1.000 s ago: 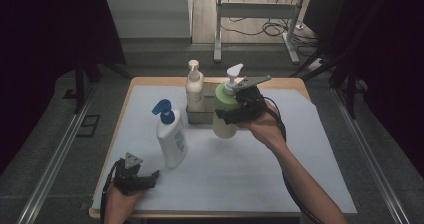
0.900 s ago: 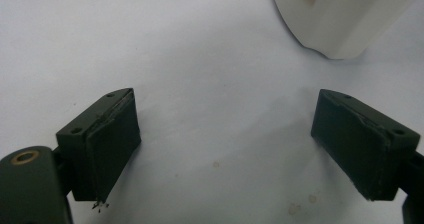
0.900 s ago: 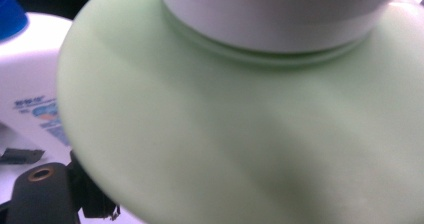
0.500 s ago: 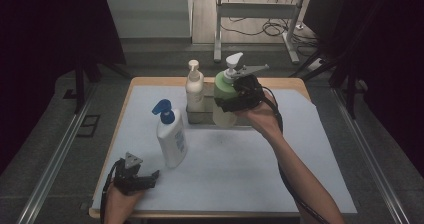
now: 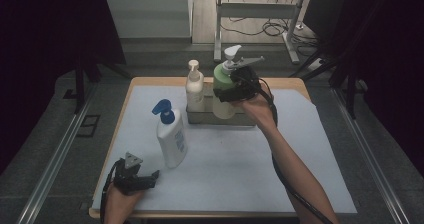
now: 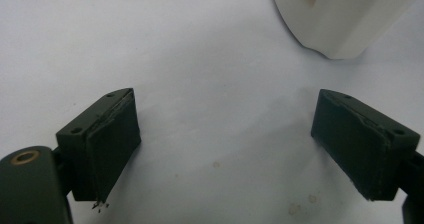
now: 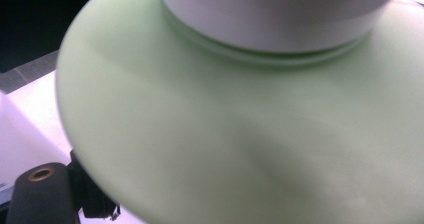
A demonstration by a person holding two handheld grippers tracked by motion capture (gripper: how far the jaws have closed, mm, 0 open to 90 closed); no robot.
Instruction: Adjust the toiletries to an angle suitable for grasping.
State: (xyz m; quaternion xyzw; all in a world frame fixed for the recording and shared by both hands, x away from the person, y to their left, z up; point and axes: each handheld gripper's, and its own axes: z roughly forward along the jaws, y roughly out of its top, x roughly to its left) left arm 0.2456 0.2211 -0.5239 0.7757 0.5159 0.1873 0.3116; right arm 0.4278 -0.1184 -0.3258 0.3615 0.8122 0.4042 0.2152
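Note:
A pale green pump bottle [image 5: 222, 84] with a white pump head is held upright at the back of the table. My right gripper [image 5: 234, 90] is shut on its upper body. Its base hangs in front of the grey metal tray [image 5: 200, 118]; whether it touches the tray I cannot tell. In the right gripper view the green bottle [image 7: 240, 134] sits very close, with one black finger [image 7: 95, 204] at its lower left. My left gripper [image 5: 149, 177] rests open on the white mat near the front left corner, its pads [image 6: 107, 144] wide apart with nothing between them.
A cream pump bottle [image 5: 194, 89] stands in the tray's left end. A white bottle with a blue pump [image 5: 171, 136] stands left of centre, its base [image 6: 340, 14] just ahead of the left gripper. The table's wooden edge [image 5: 200, 214] runs along the front.
My right gripper has carried the green bottle away from me and slightly up, towards the tray. The left gripper has not moved.

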